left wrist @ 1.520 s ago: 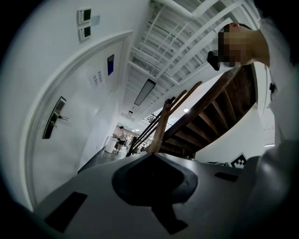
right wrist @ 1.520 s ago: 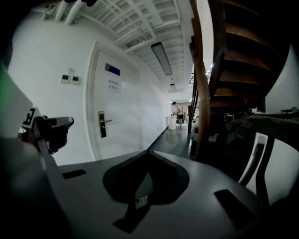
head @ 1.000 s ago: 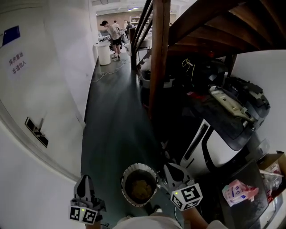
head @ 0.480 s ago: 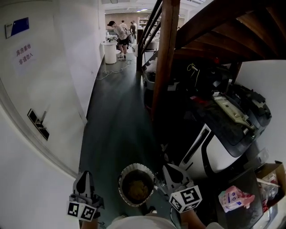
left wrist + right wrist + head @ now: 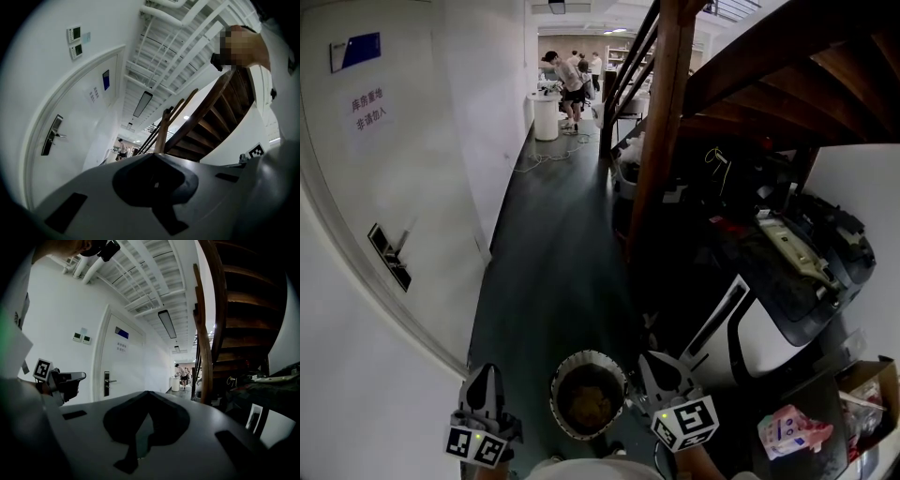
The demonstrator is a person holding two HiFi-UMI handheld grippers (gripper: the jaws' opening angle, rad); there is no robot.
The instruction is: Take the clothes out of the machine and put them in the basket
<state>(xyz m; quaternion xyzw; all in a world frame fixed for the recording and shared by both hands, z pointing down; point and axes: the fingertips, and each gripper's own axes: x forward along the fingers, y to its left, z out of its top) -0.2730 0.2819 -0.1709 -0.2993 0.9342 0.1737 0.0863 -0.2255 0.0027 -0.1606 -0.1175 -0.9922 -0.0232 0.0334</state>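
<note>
Because neither claw has hold of anything, stage: judged as between trips, with no garment in transit.
Left claw (image 5: 485, 372): jaws together, nothing between them; held low at the person's left, above the floor (image 5: 553, 244) beside the basket, probably parked until needed.
Right claw (image 5: 652, 362): jaws closed, empty; carried on the basket's other side, nearer the machine, which suits reaching there next.
Basket (image 5: 554, 394): round, light rim, standing on the floor between the two claws and just beside the machine's front, so a garment would have only a short way to travel.
Clothes (image 5: 589, 401): a brownish heap lies in the basket's bottom; whether more remain in the machine cannot be seen.
Machine (image 5: 764, 333): white, under the wooden stairs (image 5: 661, 141); its inside is dark and unreadable.
Door (image 5: 389, 255): closed, along the floor's left edge, well apart from the work.
</note>
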